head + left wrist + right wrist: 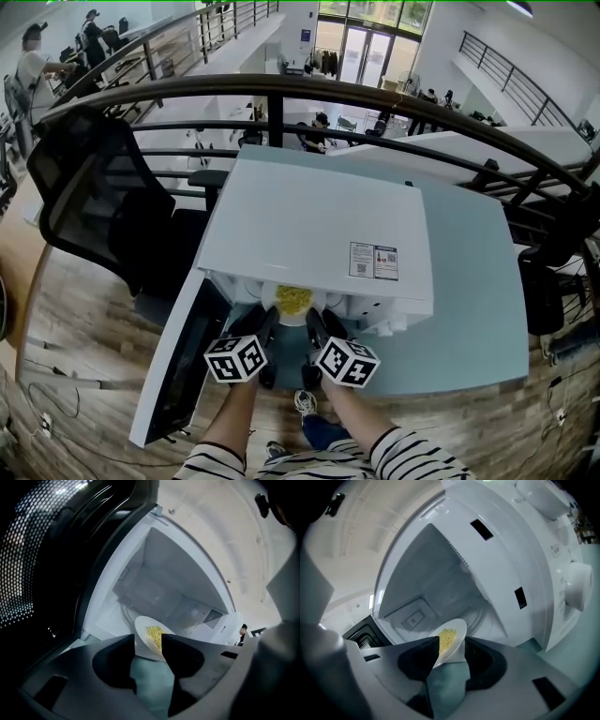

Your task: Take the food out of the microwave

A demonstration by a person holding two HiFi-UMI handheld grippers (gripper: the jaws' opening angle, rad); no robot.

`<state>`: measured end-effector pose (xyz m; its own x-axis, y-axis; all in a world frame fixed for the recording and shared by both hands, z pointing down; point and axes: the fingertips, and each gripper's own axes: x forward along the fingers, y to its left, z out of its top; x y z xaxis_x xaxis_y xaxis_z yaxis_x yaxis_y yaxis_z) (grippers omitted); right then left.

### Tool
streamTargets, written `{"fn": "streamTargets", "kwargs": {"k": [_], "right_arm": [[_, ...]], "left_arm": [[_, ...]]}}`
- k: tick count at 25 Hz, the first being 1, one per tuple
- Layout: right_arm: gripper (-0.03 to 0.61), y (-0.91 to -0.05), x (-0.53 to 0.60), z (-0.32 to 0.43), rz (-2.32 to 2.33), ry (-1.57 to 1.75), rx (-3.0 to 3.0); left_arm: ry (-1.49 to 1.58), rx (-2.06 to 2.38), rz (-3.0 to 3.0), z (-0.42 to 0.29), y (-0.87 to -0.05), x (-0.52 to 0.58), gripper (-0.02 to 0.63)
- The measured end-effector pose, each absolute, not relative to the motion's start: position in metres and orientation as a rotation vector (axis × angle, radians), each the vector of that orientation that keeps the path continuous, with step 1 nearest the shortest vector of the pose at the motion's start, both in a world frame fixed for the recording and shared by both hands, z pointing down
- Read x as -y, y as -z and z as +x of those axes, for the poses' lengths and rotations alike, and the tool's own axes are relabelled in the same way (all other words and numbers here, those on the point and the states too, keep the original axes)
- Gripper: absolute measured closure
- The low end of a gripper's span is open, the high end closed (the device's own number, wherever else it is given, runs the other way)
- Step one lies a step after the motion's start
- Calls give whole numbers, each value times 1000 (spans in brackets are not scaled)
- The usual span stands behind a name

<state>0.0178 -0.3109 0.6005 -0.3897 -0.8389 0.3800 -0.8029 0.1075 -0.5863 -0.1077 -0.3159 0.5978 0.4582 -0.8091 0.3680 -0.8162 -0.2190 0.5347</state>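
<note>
A white plate (293,315) of yellow food (292,299) hangs at the mouth of the white microwave (319,225), whose door (178,366) swings open to the left. My left gripper (269,326) is shut on the plate's left rim and my right gripper (314,326) is shut on its right rim. In the left gripper view the plate (143,646) stands tilted between the jaws of the left gripper (149,651), in front of the empty cavity (159,588). The right gripper view shows the plate (457,629) pinched in the right gripper (452,651) the same way.
The microwave stands on a pale blue-green table (469,309). A black mesh chair (94,187) is at the left, next to the open door. A dark railing (375,94) runs behind the table. The person's striped sleeves show at the bottom.
</note>
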Motion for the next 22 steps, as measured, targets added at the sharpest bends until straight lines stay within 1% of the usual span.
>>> {"fn": "streamTargets", "kwargs": {"k": [5, 7, 8, 10, 22], "right_arm": [[402, -610, 318, 17, -1670, 1233, -2295], [421, -612, 319, 15, -1639, 1254, -2305], [435, -613, 319, 14, -1627, 1261, -2309], [451, -614, 320, 14, -1614, 1268, -2314], [472, -599, 295, 15, -1608, 1265, -2324]], "left_arm": [[15, 1313, 1961, -106, -609, 323, 449], [16, 1305, 1954, -103, -611, 325, 449], [20, 1301, 1955, -101, -611, 325, 453], [26, 1297, 1953, -99, -609, 326, 482], [27, 1293, 1955, -99, -592, 298, 505]]}}
